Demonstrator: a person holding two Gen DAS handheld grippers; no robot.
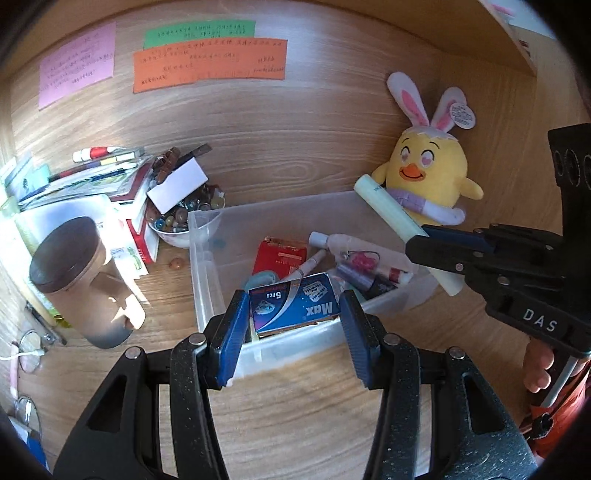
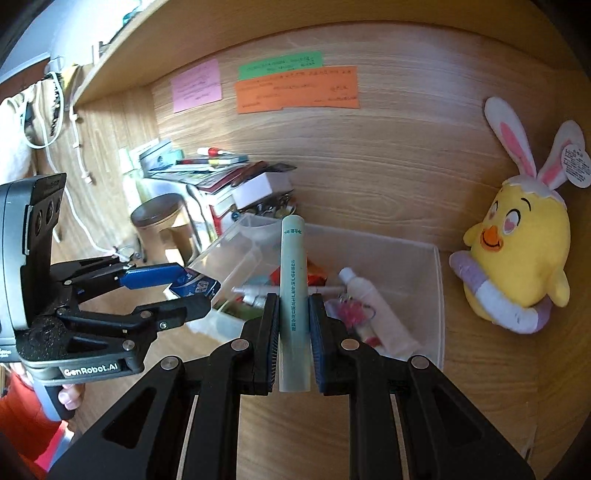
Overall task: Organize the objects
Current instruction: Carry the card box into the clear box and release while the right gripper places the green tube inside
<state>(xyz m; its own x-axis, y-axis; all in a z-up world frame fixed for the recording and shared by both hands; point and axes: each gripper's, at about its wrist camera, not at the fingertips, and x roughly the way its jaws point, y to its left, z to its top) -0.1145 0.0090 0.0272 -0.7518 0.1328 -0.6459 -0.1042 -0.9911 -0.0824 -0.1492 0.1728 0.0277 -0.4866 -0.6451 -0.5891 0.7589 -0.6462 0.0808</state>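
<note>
— Left gripper [image 1: 293, 317]?
— Fingers apart, one at each side of one blue box [image 1: 293, 302] marked "Max 5 pcs". Cannot tell if the pads press it or only stand beside it. Box above the near wall of the clear plastic bin [image 1: 207, 273].

— Right gripper [image 2: 293, 332]?
— Clamped on one pale green tube [image 2: 293, 280], held upright between the pads, over the near right part of the same bin [image 2: 437, 295].

— Inside the bin, counted?
— One red packet [image 1: 282, 256], one white tube [image 2: 373, 306] lying at the right, one white pen-like stick [image 1: 308, 266], one pink charm on a ring [image 1: 360, 260], one dark purple small item [image 1: 354, 277]. More small things under them, too mixed for counting.

— Other containers?
— One white bowl [image 1: 173, 232] just beside the far left corner of the bin, full of glass marbles and coloured stones; one white card [image 1: 177, 188] lying over it. One marble [image 1: 176, 263] alone on the desk [image 1: 306, 402], near the bowl.

— Farther out?
— One brown lidded cup [image 1: 79, 280] at the left. One pile of books [image 1: 92, 177] behind the bowl. One yellow chick plush [image 2: 517, 243] with rabbit ears at the far right, against the wall. Three paper notes on the wall: one pink [image 1: 77, 62], one green [image 1: 199, 31], one orange [image 1: 210, 62].
</note>
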